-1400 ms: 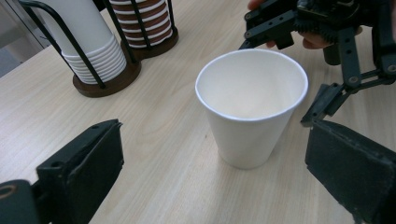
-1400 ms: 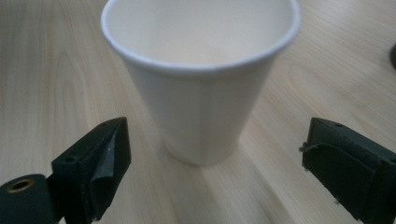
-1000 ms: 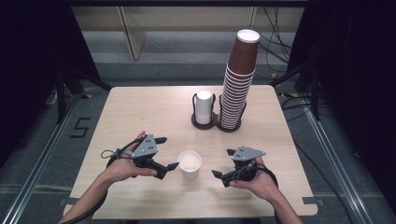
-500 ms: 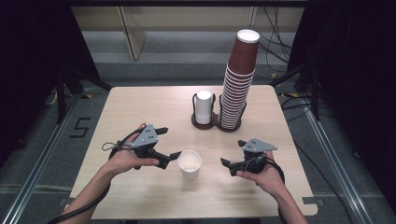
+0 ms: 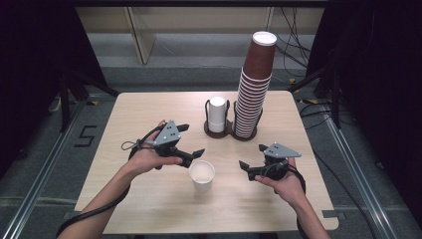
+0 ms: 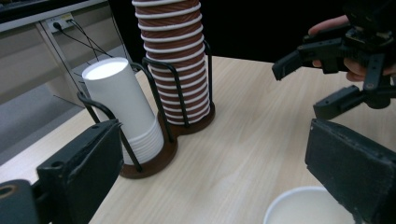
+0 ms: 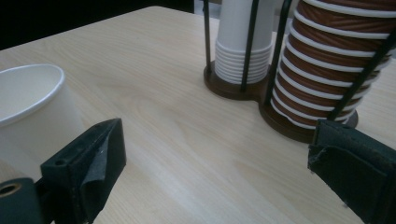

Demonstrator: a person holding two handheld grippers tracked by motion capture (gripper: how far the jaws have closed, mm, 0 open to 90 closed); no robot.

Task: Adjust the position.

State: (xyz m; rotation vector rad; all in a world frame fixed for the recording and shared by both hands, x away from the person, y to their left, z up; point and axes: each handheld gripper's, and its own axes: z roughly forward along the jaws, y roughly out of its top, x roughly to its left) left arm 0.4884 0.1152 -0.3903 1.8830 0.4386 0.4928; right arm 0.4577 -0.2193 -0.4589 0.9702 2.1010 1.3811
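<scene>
The left gripper (image 5: 190,140) is held over the table (image 5: 139,114) with its jaws spread wide and nothing between them, aimed toward the right and slightly forward. The right gripper (image 5: 251,158) is likewise wide open and empty, its jaws aimed left. Between the two grippers, touching neither, a single white paper cup (image 5: 202,175) stands upright, mouth up, its long axis vertical. Farther back sits a dark double cup holder (image 5: 230,133): a short stack of white cups (image 5: 217,114) in its left bay and a tall, slightly leaning stack of brown cups (image 5: 255,84) in its right
</scene>
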